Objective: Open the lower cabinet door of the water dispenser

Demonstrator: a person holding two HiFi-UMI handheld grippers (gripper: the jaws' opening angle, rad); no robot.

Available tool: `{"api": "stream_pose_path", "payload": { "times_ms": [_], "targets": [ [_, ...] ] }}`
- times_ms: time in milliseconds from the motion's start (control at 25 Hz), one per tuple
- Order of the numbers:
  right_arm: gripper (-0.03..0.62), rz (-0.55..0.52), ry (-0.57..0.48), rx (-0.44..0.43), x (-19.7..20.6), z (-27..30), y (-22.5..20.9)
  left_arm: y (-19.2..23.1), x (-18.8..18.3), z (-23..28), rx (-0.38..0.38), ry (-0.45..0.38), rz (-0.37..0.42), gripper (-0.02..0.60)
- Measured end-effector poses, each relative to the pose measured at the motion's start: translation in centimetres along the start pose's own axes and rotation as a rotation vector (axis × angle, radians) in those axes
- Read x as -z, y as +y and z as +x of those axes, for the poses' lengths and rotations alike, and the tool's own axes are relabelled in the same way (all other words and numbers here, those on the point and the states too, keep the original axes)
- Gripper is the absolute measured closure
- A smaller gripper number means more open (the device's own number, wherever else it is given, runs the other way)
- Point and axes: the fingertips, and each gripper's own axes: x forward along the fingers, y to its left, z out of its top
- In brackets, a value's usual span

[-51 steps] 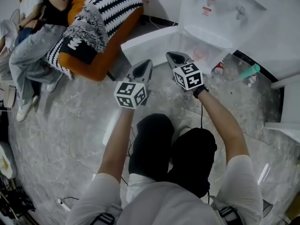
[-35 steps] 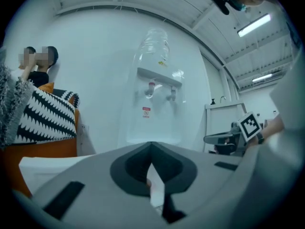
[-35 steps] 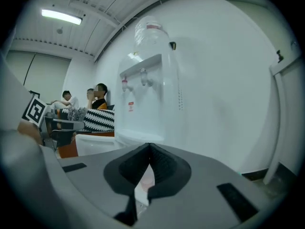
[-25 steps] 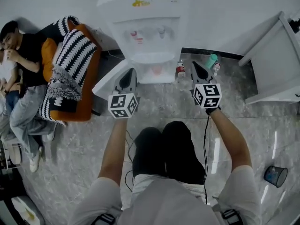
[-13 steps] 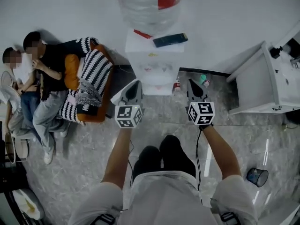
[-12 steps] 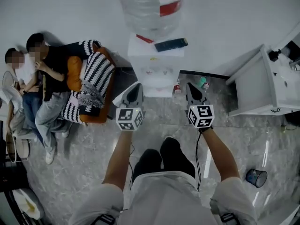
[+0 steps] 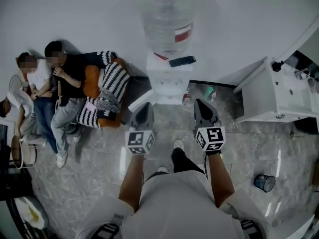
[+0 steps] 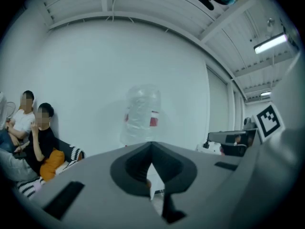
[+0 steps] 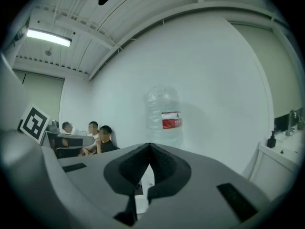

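Note:
The white water dispenser stands against the far wall with a clear bottle on top. Its lower cabinet door hangs open, swung out to the left. Both grippers are held level in front of it and well above the floor, apart from the door. My left gripper is shut with nothing in it, and so is my right gripper. In the left gripper view the jaws meet below the bottle. The right gripper view shows the same, jaws under the bottle.
Several people sit on an orange sofa left of the dispenser. A white cabinet stands at the right. Small bottles lie on the floor by the dispenser, and a dark cup sits at the lower right.
The head view and both grippers have risen from a crouch to standing height, so the dispenser now looks smaller and lower. Both grippers stayed shut and side by side.

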Motion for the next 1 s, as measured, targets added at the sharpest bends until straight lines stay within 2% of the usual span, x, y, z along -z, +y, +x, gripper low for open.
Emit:
{"api": "stream_pose_path", "payload": {
  "times_ms": [280, 480, 680, 1000],
  "targets": [
    [0.585, -0.021, -0.018, 0.049, -2.6, -2.8, 1.6, -3.0, -2.7, -2.7, 0.041, -0.061, 0.071, 0.574],
    [0.585, -0.023, -0.067, 0.081, -4.4, -3.8, 1.6, -3.3, -5.2, -4.0, 0.047, -0.109, 0.059, 0.574],
    [0.585, -0.027, -0.104, 0.073, -5.7, -4.3, 2.5, -3.7, -7.3, -4.6, 0.056, -0.145, 0.082, 0.574],
    [0.585, -0.011, -0.115, 0.070, -5.2, -5.8, 3.1, -5.6, -6.8, -5.5, 0.087, -0.147, 0.064, 0.574]
  ]
}}
